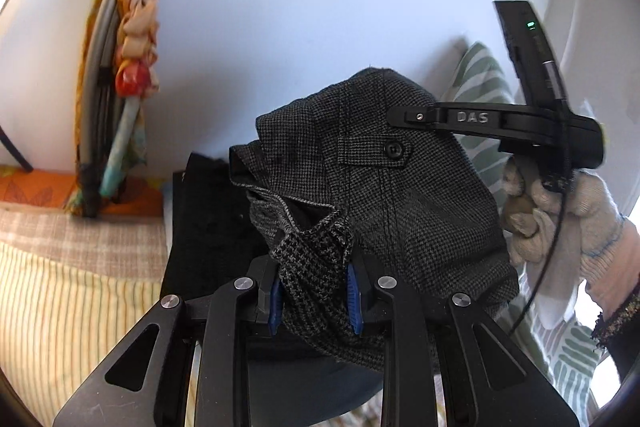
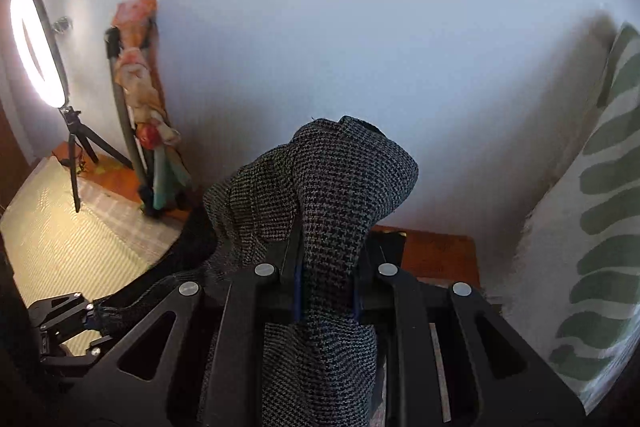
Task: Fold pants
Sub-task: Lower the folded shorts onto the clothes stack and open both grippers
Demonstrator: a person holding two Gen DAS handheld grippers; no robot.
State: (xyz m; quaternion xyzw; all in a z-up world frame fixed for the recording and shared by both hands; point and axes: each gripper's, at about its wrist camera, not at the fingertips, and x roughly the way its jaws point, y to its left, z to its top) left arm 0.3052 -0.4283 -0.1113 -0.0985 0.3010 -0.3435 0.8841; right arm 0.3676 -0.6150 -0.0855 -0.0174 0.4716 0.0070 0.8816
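Pants hang bunched above the bed. We clamp our left hand-held gripper and right hand-held gripper tight on the houndstooth fabric, 2 grips apart, probably to shake it flat for folding.

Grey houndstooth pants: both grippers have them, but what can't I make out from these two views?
- Grey houndstooth pants: legs and hems, cut off below the left gripper in the left wrist view.
- Same pants in the right wrist view: bunched cloth fills the right gripper, hiding its pads.
- Striped bedcover: the landing area is hidden behind the cloth.
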